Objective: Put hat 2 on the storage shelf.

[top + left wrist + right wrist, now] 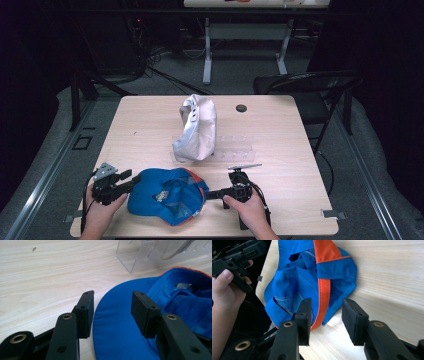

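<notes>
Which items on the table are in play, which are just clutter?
In play: blue cap; left gripper open at its brim; right gripper open at its back edge.
Lying about: white cap; clear acrylic stand; black disc.

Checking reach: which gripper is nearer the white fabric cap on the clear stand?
Right. The right gripper sits below the white fabric cap; the left gripper lies farther leftward.
</notes>
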`<state>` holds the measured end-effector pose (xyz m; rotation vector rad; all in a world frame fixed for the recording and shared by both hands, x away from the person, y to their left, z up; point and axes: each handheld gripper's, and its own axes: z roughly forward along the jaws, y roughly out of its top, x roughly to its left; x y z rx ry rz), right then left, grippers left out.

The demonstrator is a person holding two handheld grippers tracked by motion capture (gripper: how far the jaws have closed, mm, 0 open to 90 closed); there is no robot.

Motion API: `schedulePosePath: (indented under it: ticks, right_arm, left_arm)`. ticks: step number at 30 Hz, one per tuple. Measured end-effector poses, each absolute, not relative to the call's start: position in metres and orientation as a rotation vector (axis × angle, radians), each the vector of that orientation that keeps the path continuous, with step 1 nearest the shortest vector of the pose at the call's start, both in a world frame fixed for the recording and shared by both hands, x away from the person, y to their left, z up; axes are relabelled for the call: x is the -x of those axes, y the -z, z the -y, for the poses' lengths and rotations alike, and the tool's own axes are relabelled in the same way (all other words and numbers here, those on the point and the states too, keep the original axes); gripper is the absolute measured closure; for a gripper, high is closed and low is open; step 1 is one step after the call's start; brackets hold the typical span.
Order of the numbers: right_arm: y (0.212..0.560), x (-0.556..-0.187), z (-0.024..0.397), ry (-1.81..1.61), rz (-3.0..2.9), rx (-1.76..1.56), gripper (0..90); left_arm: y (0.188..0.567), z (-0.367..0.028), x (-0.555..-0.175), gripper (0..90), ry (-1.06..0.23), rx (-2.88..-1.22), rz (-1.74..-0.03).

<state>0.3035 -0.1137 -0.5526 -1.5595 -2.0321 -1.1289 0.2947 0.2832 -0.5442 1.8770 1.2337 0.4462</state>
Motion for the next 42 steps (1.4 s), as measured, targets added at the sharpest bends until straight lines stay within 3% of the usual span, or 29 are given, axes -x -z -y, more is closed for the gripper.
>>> schedulePosePath:
  ticks: [21, 33, 42]
  right_arm:
    - [0.574, -0.310, 0.091, 1.069, 1.925, 1.444, 57.6]
    - [0.570, -0.310, 0.092, 1.086, 1.870, 1.458, 75.2]
    - [0.567, -0.310, 0.097, 1.073, 1.831, 1.481, 77.5]
  left_arm:
    - [0.545, -0.297, -0.282, 53.3, -0.472, -1.867, -1.286]
    - [0.547, -0.297, -0.283, 53.3, -0.479, -1.852, -1.285]
    - [0.547, -0.297, -0.283, 53.2, -0.476, -1.852, -1.287]
